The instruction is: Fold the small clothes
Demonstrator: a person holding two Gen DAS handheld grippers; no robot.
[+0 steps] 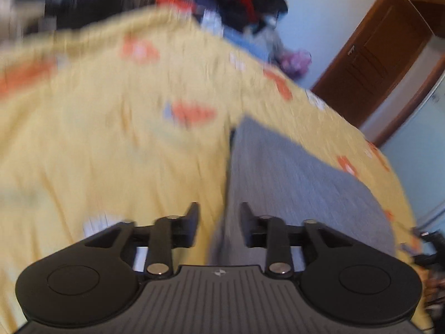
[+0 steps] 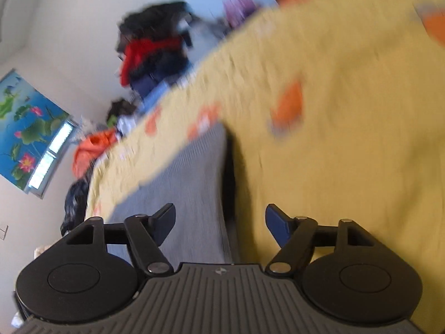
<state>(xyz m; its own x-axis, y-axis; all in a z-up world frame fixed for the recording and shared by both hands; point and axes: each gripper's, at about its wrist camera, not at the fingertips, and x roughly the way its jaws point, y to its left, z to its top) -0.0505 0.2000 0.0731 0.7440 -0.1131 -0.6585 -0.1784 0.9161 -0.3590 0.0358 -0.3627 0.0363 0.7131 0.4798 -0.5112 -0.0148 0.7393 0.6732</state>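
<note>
On the yellow bedsheet with orange shapes (image 1: pixel 111 153) lies the flat grey knitted cloth (image 1: pixel 292 183), just ahead of both my tools. My left gripper (image 1: pixel 219 222) has its fingers spread apart with nothing in them, and so does my right gripper (image 2: pixel 221 222). I think one fold is done. Next I must find an edge to pinch.

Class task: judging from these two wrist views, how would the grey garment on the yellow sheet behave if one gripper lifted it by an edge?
The grey garment lies flat and thin on the yellow sheet, so it would probably droop limply. Its ribbed-looking knit suggests little slipping. It looks light; neither rolling nor tipping seems likely.
</note>
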